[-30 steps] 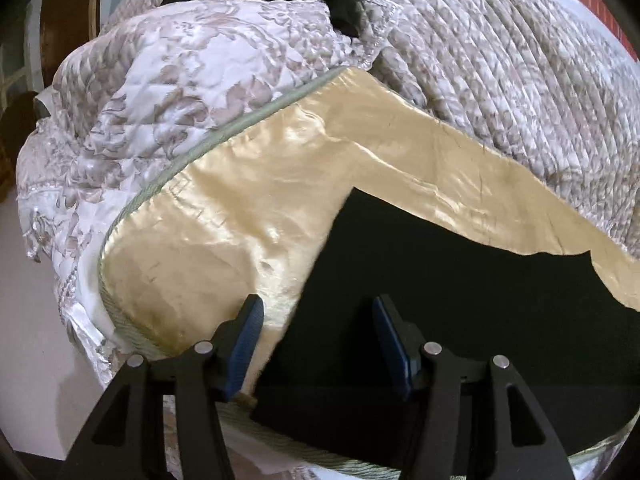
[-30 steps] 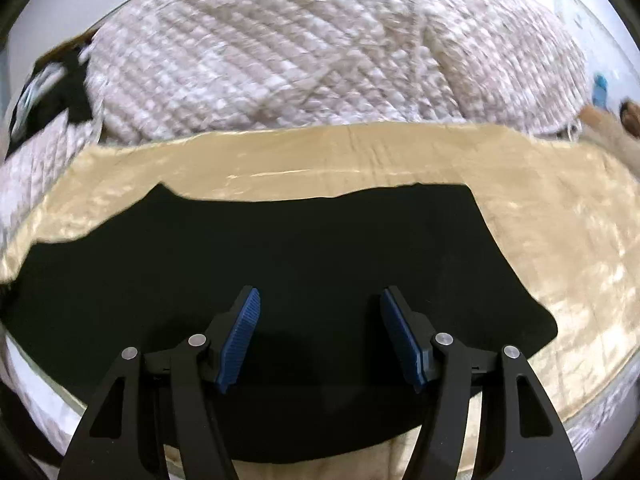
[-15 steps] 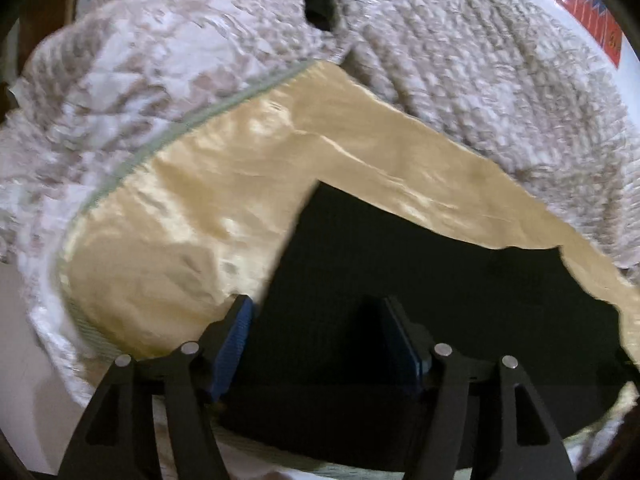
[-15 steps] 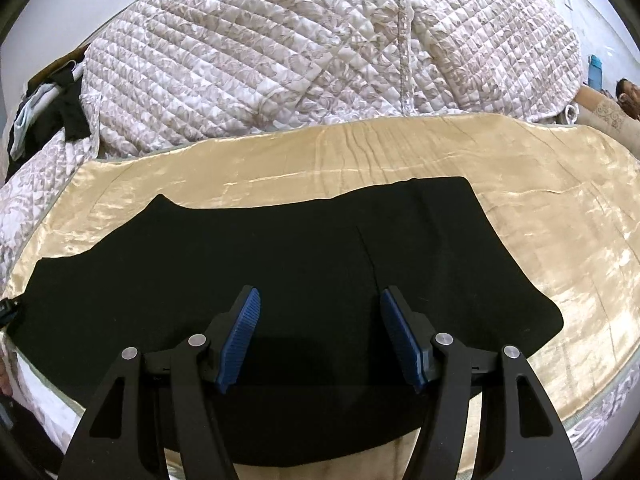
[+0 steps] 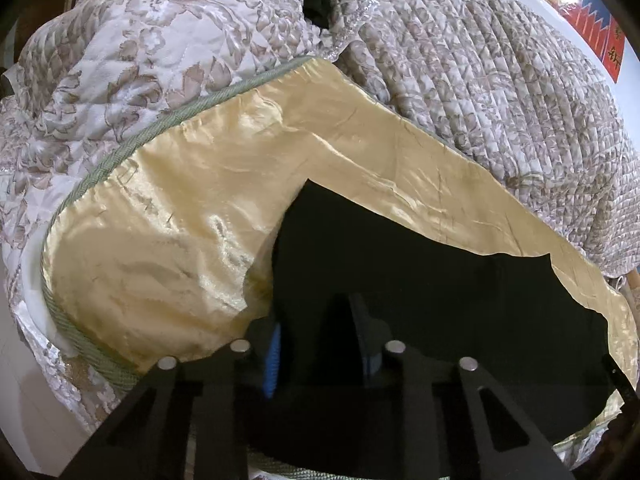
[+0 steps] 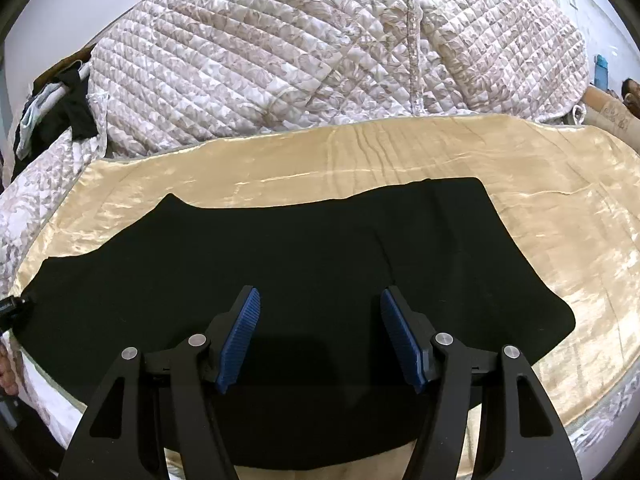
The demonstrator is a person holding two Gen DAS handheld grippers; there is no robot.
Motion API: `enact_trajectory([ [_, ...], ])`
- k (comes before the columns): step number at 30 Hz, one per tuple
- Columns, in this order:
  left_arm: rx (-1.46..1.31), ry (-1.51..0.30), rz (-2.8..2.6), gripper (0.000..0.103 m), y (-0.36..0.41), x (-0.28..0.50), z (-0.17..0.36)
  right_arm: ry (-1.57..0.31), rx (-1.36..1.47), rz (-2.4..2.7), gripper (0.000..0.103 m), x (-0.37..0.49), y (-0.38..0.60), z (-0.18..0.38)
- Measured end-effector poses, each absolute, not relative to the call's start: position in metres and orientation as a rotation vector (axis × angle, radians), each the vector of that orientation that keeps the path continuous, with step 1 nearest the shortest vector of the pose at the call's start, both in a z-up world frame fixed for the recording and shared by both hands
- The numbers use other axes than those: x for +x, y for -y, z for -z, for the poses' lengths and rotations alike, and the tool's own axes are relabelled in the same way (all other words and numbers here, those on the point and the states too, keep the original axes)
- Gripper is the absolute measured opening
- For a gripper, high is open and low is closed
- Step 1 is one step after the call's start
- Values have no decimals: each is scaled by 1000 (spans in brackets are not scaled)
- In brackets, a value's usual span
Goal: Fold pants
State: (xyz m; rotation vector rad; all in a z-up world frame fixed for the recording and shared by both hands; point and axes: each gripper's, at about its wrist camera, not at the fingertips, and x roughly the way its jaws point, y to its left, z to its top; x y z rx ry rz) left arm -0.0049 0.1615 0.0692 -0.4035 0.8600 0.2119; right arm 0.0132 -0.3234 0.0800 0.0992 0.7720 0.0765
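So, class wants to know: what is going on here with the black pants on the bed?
A person with a claw in each hand is starting to fold black pants spread flat on a gold sheet. The left claw has just been closing over the pants' left end, with cloth between its fingers. The right claw hangs open above the middle of the pants, gripping nothing.

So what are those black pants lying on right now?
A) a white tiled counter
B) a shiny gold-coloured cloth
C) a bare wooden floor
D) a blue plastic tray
B: the black pants lie spread flat on a shiny gold-coloured cloth, which shows all round their far edge, with a quilted floral cover heaped behind it.
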Motion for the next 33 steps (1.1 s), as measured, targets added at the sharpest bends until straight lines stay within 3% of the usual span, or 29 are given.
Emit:
enact_trajectory([
  [3, -434, -851, -207, 9, -164, -6, -72, -771, 105, -84, 63, 14, 322, -81],
  [13, -527, -809, 26, 8, -130, 8, -108, -761, 148, -96, 63, 11, 326, -84],
  [20, -509, -816, 244, 8, -49, 37, -130, -759, 176, -100, 63, 11, 330, -85],
  [28, -419, -952, 414, 8, 59, 54, -91, -772, 204, -99, 63, 10, 337, -83],
  [33, -369, -989, 443, 10, 75, 43, -76, -773, 212, -104, 63, 9, 339, -82],
])
